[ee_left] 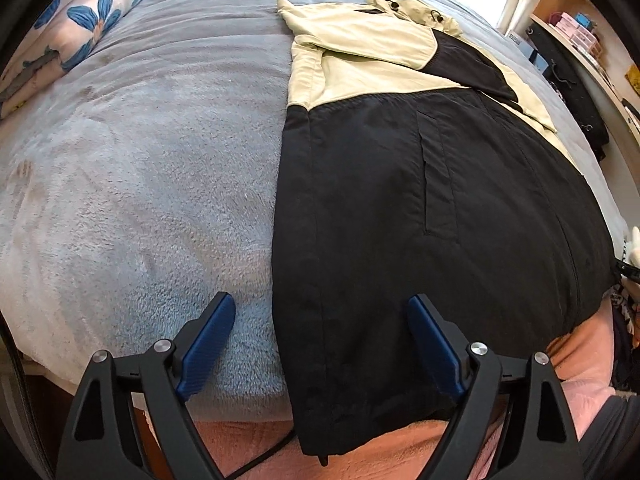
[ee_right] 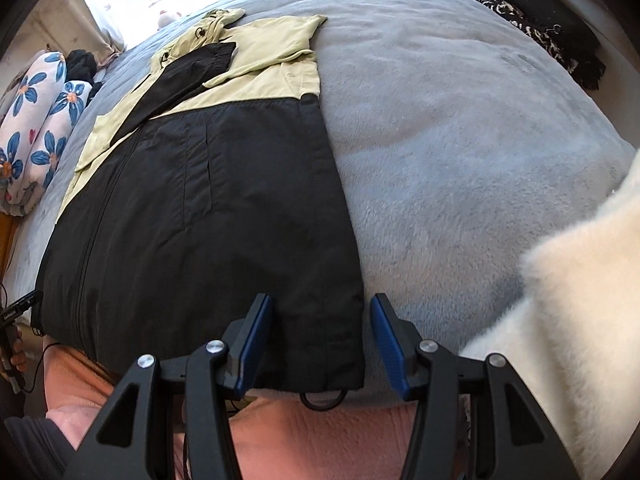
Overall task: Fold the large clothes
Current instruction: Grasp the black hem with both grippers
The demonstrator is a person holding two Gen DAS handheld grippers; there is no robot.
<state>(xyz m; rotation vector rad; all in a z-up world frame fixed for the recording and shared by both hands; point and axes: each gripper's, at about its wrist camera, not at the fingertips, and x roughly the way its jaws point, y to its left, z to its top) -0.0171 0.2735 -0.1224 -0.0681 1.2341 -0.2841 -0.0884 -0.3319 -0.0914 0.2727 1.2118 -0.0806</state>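
A black and pale yellow hooded jacket lies flat on a grey-blue fleece blanket, with its sleeves folded in over the chest and its hood at the far end. The black hem hangs over the bed's near edge. My left gripper stands wide open over the hem's left corner; one pad is above the blanket, the other above the jacket, and neither presses on the cloth. In the right wrist view my right gripper is open astride the right hem corner of the jacket, with gaps on both sides.
Floral bedding lies at the far left of the bed and a shelf unit stands at the right. A white fluffy cloth covers the near right, and dark patterned clothes lie beyond. Pink cloth and a black cable are below the hem.
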